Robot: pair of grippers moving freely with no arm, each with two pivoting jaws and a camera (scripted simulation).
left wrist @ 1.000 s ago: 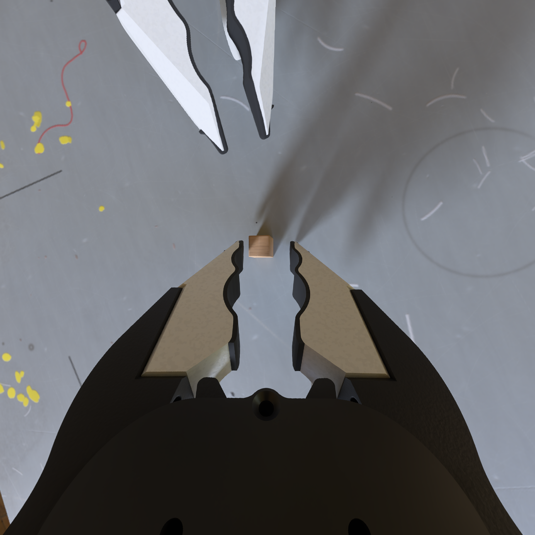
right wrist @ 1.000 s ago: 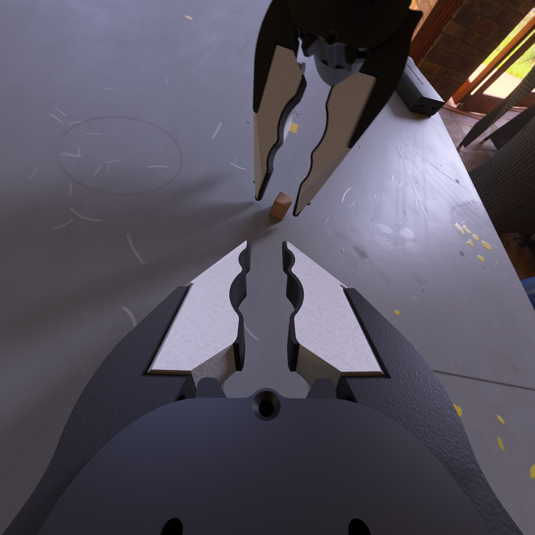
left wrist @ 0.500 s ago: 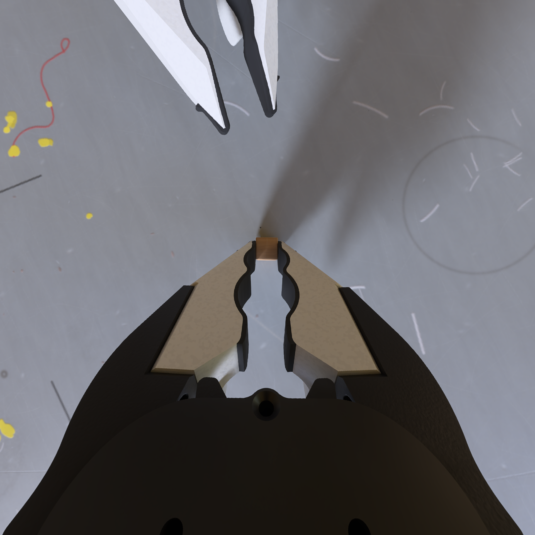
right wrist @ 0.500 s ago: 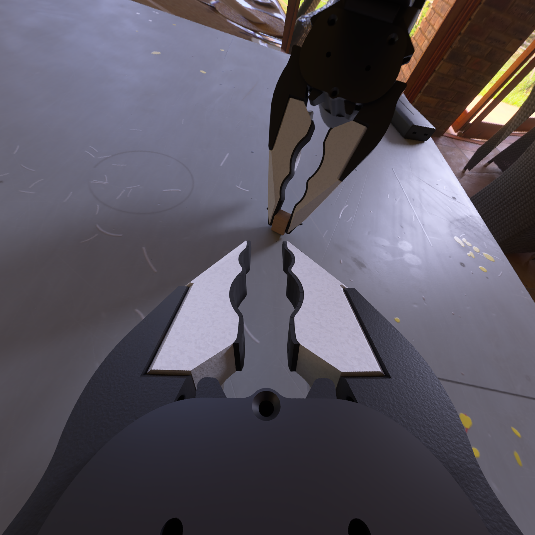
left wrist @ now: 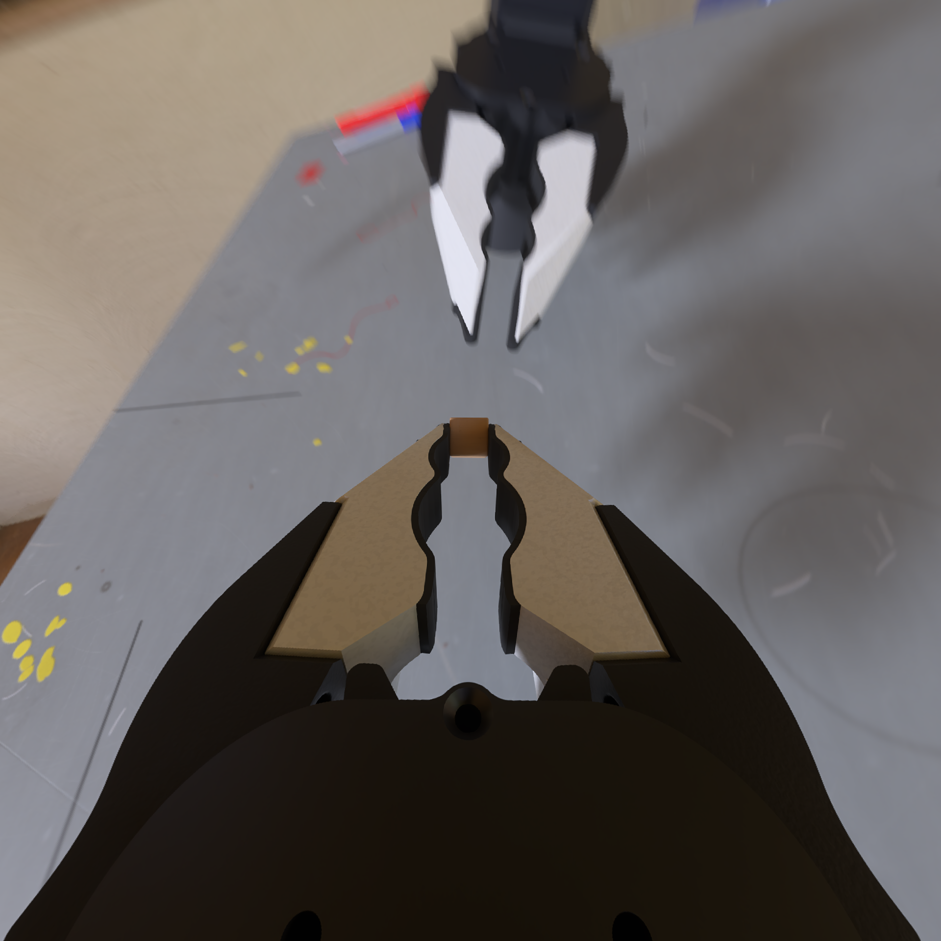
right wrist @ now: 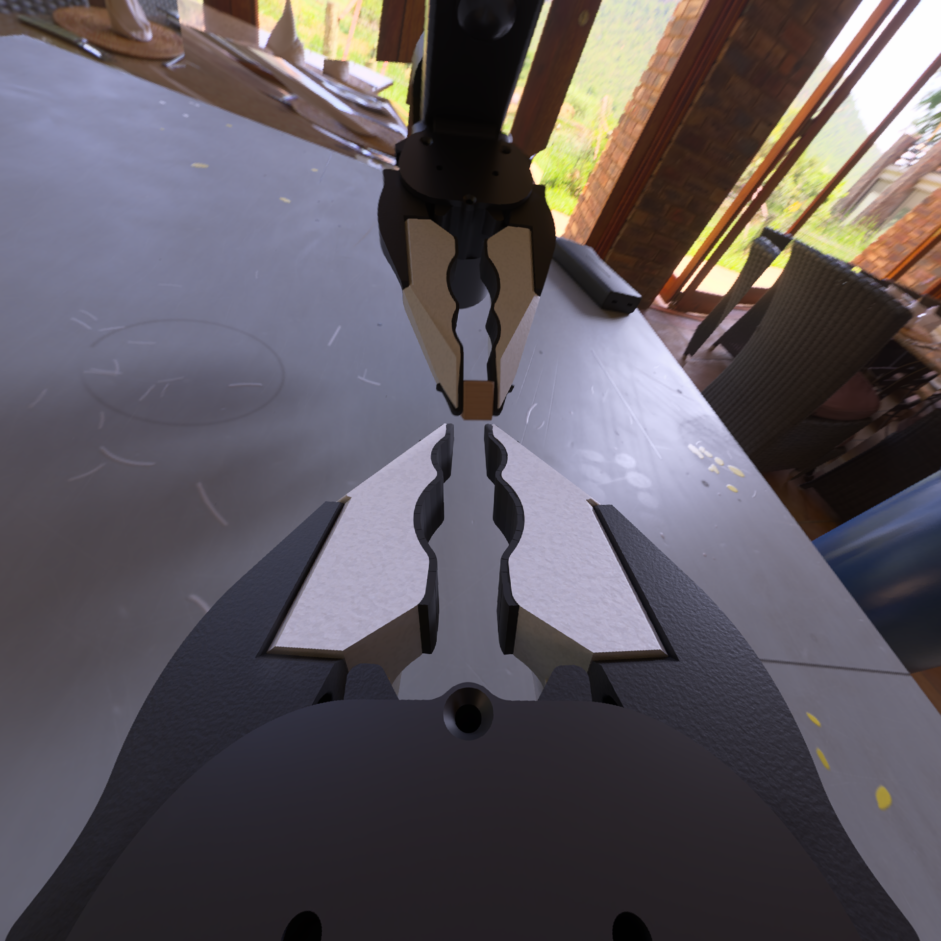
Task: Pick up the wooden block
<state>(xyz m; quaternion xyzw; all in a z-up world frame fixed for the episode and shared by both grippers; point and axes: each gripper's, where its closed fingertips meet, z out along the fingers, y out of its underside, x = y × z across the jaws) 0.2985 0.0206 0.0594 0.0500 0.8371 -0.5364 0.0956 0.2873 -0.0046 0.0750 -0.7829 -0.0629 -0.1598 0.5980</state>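
Note:
The small wooden block (left wrist: 469, 437) is clamped between the tips of my left gripper (left wrist: 469, 433), which has tan pads and a black body. In the right wrist view the block (right wrist: 477, 399) hangs in the left gripper (right wrist: 477, 405) above the grey table (right wrist: 153, 229). My right gripper (right wrist: 467, 433), with white pads, is open and empty, its tips just short of the block. It also shows in the left wrist view (left wrist: 490, 340), blurred, facing my left gripper from beyond the block.
The table carries yellow paint spots (left wrist: 28, 652), a scratched circle (right wrist: 181, 371) and a black box (right wrist: 593, 277) near its far right edge. A red and blue item (left wrist: 379, 119) lies at the far edge. Wicker chairs (right wrist: 794, 346) stand to the right, off the table.
My left gripper closed on the block, then lifted it off the table and tilted toward level. My right gripper stayed open and drew back, facing it.

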